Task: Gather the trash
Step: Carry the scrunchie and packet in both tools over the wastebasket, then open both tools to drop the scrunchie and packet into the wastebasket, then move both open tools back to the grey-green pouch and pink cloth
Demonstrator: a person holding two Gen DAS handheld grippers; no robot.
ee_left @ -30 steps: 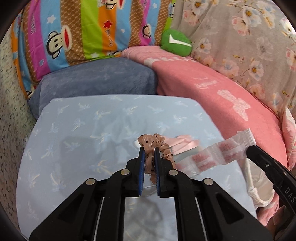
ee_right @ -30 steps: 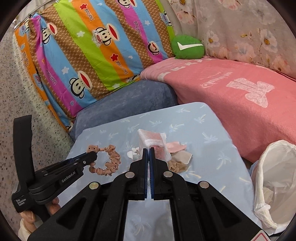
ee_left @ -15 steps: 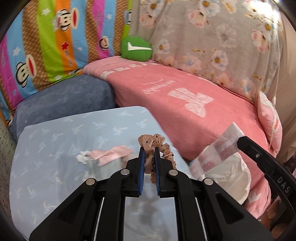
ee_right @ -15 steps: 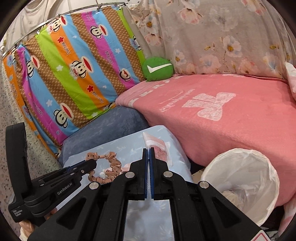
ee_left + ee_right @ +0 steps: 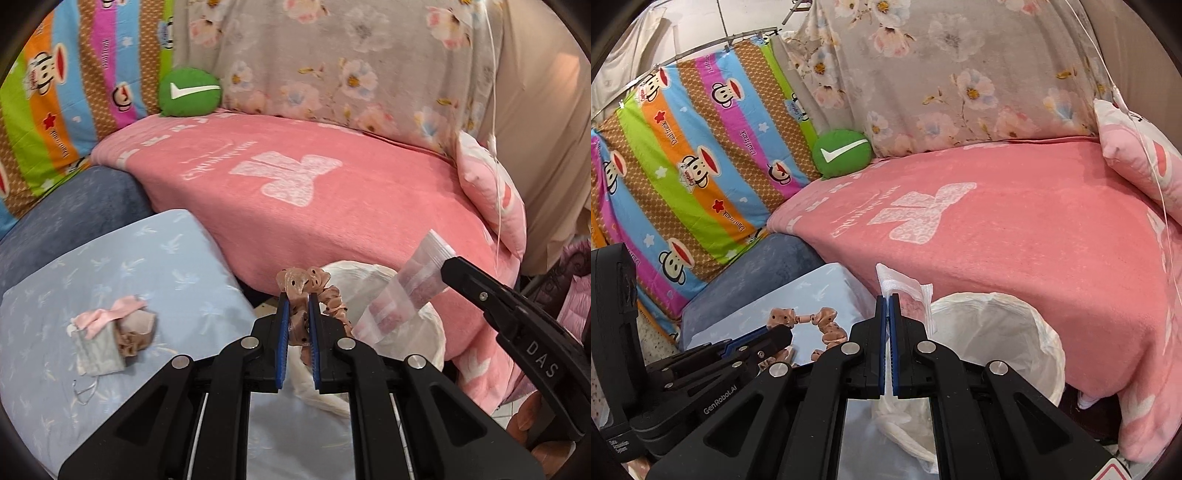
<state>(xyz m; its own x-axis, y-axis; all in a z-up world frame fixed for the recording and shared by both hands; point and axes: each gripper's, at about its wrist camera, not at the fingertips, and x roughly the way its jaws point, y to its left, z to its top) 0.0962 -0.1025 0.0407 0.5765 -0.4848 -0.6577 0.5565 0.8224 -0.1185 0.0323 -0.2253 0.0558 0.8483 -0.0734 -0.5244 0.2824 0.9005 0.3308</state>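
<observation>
**Two pieces of trash held above the lined bin**

Two items are pinched and carried at once, presumably so both can drop in one trip. The brown scrunchie (image 5: 325,295), a gathered ring of dotted fabric, sits between the blue pads of the left gripper (image 5: 295,325); its jaws are nearly closed, gripping one bunched section while the rest loops out to the right. The clear plastic packet (image 5: 402,295), flat, crinkled and showing pinkish contents, is clamped by its edge in the right gripper (image 5: 886,306), whose jaws are fully closed on it so the packet sticks up and forward.

Both items hang over or just beside the mouth of the white-lined trash bin (image 5: 1045,332), which stands between the pale blue tabletop (image 5: 177,258) and the pink blanket (image 5: 332,206) on the sofa. I judge release to be the next step.

Left behind on the tabletop is a small heap (image 5: 110,332): pink ribbon, grey-white cloth, something brown; its exact makeup is hard to tell from here.
</observation>
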